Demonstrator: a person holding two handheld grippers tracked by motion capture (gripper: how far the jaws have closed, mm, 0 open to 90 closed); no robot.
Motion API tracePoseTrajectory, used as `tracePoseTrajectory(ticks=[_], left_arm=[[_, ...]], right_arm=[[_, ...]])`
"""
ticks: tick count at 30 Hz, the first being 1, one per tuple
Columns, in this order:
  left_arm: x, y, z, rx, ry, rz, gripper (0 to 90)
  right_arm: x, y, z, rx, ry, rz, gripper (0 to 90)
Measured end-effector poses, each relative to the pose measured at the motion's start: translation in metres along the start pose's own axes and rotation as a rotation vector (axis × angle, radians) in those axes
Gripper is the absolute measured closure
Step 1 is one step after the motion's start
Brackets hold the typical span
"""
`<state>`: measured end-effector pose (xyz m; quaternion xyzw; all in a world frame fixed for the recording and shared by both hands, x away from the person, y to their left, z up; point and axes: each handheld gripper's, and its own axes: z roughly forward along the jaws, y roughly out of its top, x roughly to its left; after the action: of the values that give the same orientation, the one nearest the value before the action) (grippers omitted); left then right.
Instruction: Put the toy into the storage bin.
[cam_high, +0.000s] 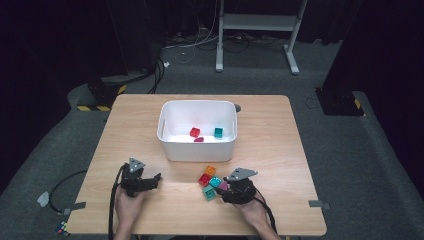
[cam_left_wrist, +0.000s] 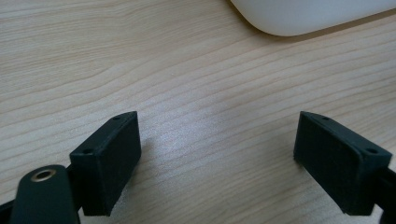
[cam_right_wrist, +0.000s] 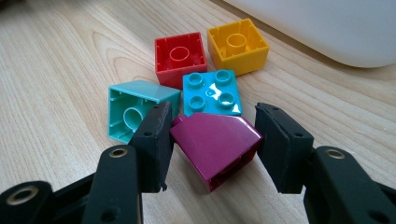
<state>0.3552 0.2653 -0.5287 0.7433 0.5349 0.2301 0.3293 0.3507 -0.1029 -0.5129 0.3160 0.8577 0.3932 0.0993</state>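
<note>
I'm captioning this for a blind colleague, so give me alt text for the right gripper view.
The right gripper straddles a magenta sloped block on a wooden table, jaws open on either side of it. Just beyond lie a blue studded block, a teal block, a red block and a yellow block, near a white bin.

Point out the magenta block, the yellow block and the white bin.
magenta block (cam_right_wrist: 217, 140), right gripper view, on its sloped top face.
yellow block (cam_right_wrist: 238, 45), right gripper view, on its open hollow side.
white bin (cam_high: 198, 149), high view, on its near outer wall.

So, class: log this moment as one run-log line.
right tongs: open around magenta block | left tongs: open, idle over table | white bin: three blocks inside
</note>
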Motion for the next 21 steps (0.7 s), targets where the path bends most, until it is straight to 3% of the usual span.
tracePoseTrajectory(ticks=[21], left_arm=[[0.000,0.000,0.000,0.000,0.000,0.000,14.9]], right_arm=[[-0.012,0.005,-0.022,-0.030,-0.011,0.011,48.6]])
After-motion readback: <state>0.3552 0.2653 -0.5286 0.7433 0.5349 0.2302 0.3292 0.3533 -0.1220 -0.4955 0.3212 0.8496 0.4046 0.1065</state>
